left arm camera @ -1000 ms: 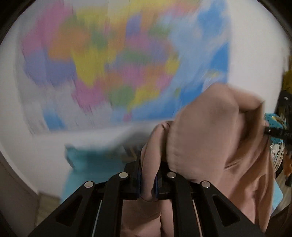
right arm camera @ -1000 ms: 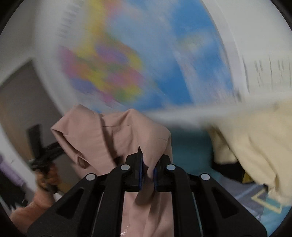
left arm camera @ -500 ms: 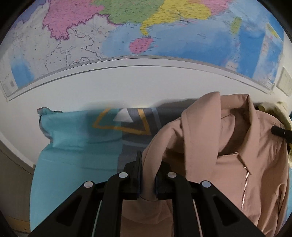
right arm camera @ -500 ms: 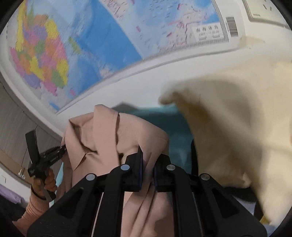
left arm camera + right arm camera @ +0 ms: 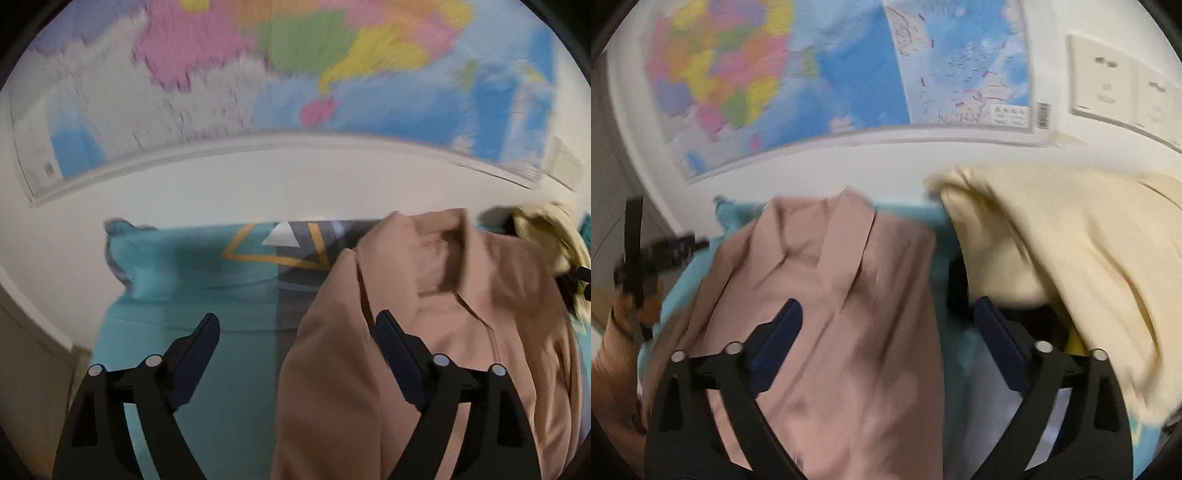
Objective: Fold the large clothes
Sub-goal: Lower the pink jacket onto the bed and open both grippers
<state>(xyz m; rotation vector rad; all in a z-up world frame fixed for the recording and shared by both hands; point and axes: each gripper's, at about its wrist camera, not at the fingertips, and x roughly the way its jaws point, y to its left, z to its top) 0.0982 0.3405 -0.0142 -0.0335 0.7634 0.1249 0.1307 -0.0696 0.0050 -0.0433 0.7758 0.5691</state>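
A dusty-pink zip jacket (image 5: 443, 314) with its collar toward the wall lies on the teal bedspread (image 5: 184, 295). My left gripper (image 5: 297, 328) hangs over the jacket's left shoulder edge. Its jaws are opening wide, and the fabric between them is loose, with no pad pressing on it. In the right wrist view the same jacket (image 5: 831, 295) fills the middle. My right gripper (image 5: 888, 314) stands just above it, jaws opening too, with the cloth free under the blue pads (image 5: 786, 325). Both views are motion-blurred.
A cream garment (image 5: 1071, 258) is heaped on the bed right of the jacket, over something black. A large map (image 5: 295, 74) hangs on the white wall behind the bed. At the right view's left edge, a hand in a ribbed orange sleeve (image 5: 609, 354) holds a black handle (image 5: 635, 258).
Both grippers were shut on the pink jacket and now stand wide open. The jacket has dropped out of them onto the bed, and both hands have sunk toward it.
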